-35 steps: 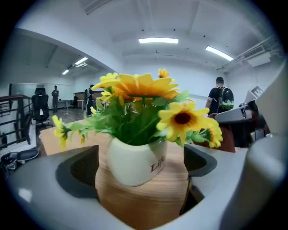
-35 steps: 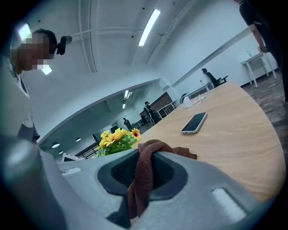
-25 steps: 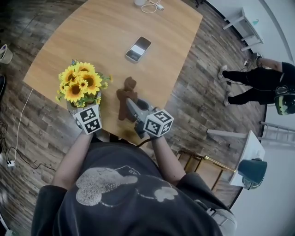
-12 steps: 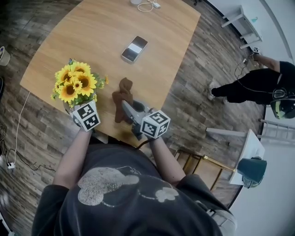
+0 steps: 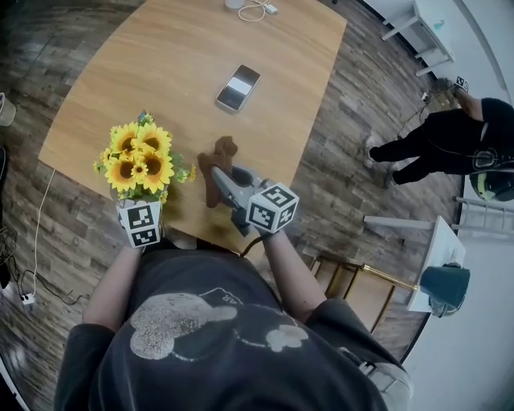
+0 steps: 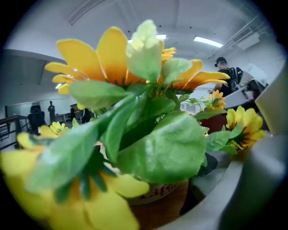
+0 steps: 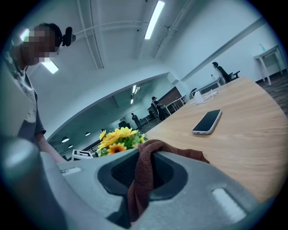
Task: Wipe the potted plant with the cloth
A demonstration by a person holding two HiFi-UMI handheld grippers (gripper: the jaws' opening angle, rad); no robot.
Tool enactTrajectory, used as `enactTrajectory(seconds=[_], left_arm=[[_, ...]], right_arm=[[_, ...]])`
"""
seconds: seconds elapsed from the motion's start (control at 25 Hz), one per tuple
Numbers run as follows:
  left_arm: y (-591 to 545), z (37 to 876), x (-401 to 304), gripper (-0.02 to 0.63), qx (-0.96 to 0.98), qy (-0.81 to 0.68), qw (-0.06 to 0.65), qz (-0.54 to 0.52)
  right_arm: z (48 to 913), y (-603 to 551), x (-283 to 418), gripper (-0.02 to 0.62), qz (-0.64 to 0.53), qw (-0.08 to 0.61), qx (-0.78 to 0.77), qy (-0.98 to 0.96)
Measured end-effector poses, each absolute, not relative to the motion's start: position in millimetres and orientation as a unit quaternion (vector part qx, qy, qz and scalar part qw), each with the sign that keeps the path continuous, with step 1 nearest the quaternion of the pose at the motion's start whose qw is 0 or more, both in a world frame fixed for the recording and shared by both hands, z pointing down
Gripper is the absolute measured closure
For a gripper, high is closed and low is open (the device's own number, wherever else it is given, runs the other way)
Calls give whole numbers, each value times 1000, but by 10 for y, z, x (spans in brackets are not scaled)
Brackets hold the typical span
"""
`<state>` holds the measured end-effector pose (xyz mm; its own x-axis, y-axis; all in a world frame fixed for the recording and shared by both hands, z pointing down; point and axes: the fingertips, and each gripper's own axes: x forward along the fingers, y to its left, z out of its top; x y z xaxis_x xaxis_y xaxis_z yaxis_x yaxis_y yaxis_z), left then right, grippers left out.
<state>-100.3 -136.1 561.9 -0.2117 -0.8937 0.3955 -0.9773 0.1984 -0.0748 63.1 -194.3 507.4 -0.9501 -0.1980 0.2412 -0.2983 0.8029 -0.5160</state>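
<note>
The potted plant (image 5: 143,160), yellow sunflowers in a small pot, stands at the near edge of the wooden table (image 5: 185,56). My left gripper (image 5: 140,210) reaches in under the blooms from the near side. In the left gripper view, leaves and petals fill the frame around the pot (image 6: 157,204). One finger (image 6: 256,179) lies along the pot's right side; the other is hidden. My right gripper (image 5: 222,180) is shut on the brown cloth (image 5: 217,164), just right of the plant. The cloth (image 7: 147,155) is pinched between its jaws and hangs over them.
A phone (image 5: 238,87) lies face up mid-table, and a white cable (image 5: 259,10) is at the far edge. A person in black (image 5: 450,136) stands on the wood floor to the right. A white side table (image 5: 434,257) with a teal pitcher (image 5: 446,285) is at the lower right.
The plant and my left gripper have shifted slightly toward me at the table edge. The right gripper with the cloth has stayed just right of the plant. The person on the right has stepped about.
</note>
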Motion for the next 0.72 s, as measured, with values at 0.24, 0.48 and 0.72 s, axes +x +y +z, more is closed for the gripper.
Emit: enactTrajectory(seconds=[0.24, 0.48, 0.72], left_arm=[[-1259, 5594, -916, -15, 713, -673, 105, 167], [-1182, 5601, -896, -17, 759, -619, 96, 175], [-1217, 5600, -905, -17, 776, -599, 94, 177]], right_arm=[[5099, -2163, 108, 549, 294, 93, 106, -945], [5359, -1998, -523, 549, 348, 114, 52, -929], [5406, -1844, -762, 549, 357, 122, 34, -925]])
